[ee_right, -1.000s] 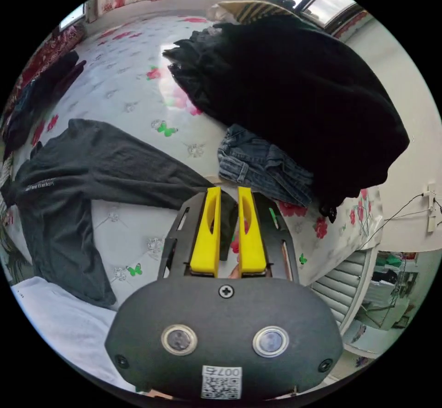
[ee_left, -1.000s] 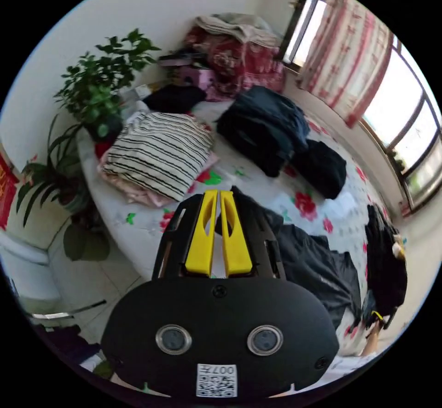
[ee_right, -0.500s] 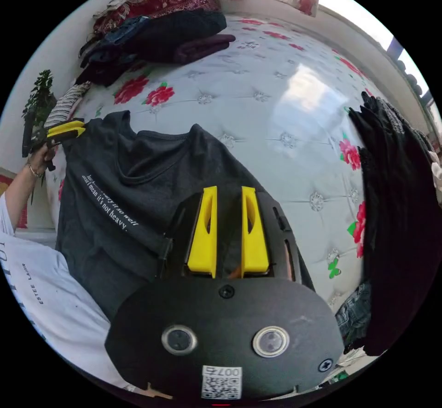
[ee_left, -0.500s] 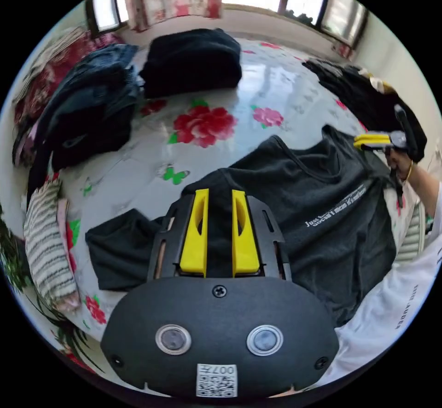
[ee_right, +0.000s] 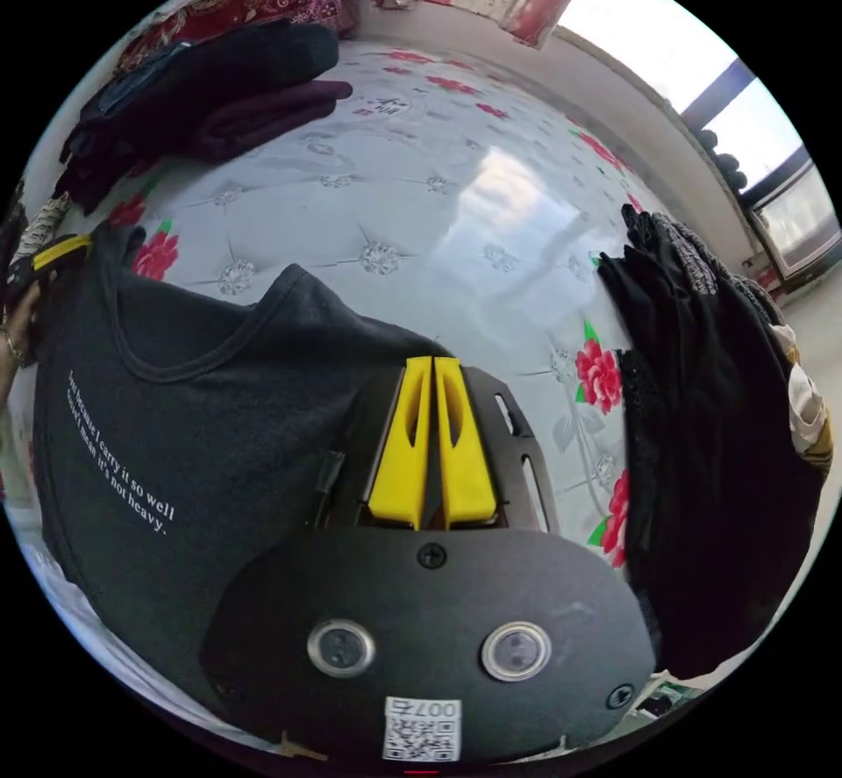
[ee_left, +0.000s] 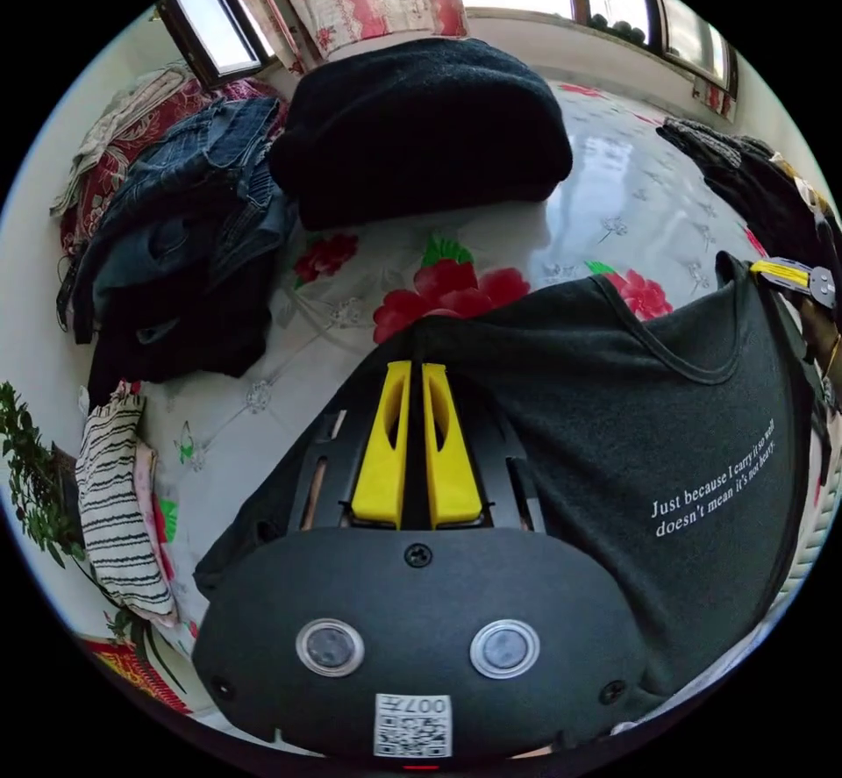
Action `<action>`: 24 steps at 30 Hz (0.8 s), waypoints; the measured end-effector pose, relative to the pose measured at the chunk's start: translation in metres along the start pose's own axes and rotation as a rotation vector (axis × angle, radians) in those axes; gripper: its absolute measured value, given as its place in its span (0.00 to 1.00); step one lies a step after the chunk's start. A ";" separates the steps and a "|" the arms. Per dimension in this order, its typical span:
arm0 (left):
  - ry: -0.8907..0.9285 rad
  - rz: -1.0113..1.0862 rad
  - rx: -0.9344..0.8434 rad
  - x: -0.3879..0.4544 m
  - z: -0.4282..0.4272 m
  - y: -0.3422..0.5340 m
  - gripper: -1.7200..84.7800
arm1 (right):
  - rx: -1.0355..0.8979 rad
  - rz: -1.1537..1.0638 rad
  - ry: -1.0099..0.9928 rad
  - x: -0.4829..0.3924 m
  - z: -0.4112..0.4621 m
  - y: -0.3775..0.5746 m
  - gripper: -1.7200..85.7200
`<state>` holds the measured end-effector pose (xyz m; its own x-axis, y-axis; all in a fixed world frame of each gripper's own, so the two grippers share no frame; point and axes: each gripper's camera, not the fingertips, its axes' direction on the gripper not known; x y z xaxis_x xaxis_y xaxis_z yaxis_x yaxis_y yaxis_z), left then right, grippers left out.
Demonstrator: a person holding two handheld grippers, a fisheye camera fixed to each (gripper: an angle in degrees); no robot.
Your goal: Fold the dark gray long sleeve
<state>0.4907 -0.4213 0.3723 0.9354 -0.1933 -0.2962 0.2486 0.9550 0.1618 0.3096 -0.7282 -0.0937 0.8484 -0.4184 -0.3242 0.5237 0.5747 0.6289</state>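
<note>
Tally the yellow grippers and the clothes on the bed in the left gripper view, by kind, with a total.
Yellow grippers: 2, left gripper, right gripper
Dark gray long sleeve, held up: 1
Black folded garment: 1
Denim pile: 1
Striped folded pile: 1
Dark heap at the far edge: 1
Total: 7

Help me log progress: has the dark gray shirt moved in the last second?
Yes. The dark gray shirt went from lying flat on the floral bed to hanging above it.

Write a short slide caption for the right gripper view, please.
Right gripper shut on the dark gray shirt, held above the flowered bed.
</note>
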 end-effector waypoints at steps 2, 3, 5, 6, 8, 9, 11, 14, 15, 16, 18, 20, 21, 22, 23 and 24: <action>0.049 -0.042 -0.008 -0.010 -0.005 0.003 0.07 | -0.013 0.056 -0.074 0.011 -0.008 0.005 0.02; 0.124 -0.081 -0.030 -0.020 -0.012 0.010 0.09 | -0.029 0.062 -0.167 0.018 -0.018 0.013 0.03; 0.181 -0.170 -0.037 -0.036 -0.029 0.031 0.11 | 0.010 0.087 -0.216 0.027 -0.045 0.040 0.03; 0.199 -0.215 -0.012 -0.045 -0.049 0.053 0.11 | 0.056 0.091 -0.212 0.031 -0.070 0.067 0.04; 0.179 -0.274 0.022 -0.054 -0.085 0.096 0.09 | 0.116 0.094 -0.222 0.037 -0.110 0.118 0.05; 0.170 -0.294 0.023 -0.056 -0.107 0.127 0.09 | 0.134 0.101 -0.249 0.042 -0.134 0.157 0.05; 0.187 -0.309 0.011 -0.055 -0.138 0.179 0.09 | 0.126 0.115 -0.316 0.047 -0.162 0.221 0.06; 0.245 -0.307 -0.065 -0.044 -0.175 0.262 0.09 | 0.061 0.146 -0.417 0.047 -0.194 0.328 0.07; 0.268 -0.296 -0.108 -0.038 -0.185 0.290 0.10 | 0.021 0.154 -0.446 0.043 -0.203 0.368 0.07; 0.281 -0.295 -0.147 -0.032 -0.195 0.316 0.10 | -0.013 0.159 -0.466 0.037 -0.211 0.403 0.07; 0.305 -0.287 -0.190 -0.024 -0.208 0.346 0.10 | -0.037 0.166 -0.504 0.029 -0.226 0.446 0.07; 0.328 -0.272 -0.206 -0.015 -0.220 0.366 0.11 | -0.044 0.172 -0.531 0.021 -0.240 0.478 0.08; 0.328 -0.243 -0.203 -0.009 -0.227 0.374 0.12 | -0.061 0.168 -0.543 0.016 -0.244 0.493 0.08; 0.316 -0.209 -0.196 -0.004 -0.232 0.377 0.12 | -0.080 0.143 -0.551 0.009 -0.247 0.503 0.08; 0.307 -0.192 -0.194 -0.001 -0.233 0.377 0.12 | -0.089 0.125 -0.549 0.004 -0.248 0.507 0.08; 0.289 -0.154 -0.184 0.004 -0.234 0.374 0.12 | -0.103 0.087 -0.549 -0.005 -0.249 0.511 0.08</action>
<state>0.5286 -0.0120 0.2111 0.7742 -0.2913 -0.5620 0.3066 0.9493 -0.0696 0.5922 -0.2569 0.0535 0.7390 -0.6548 0.1582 0.4814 0.6776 0.5560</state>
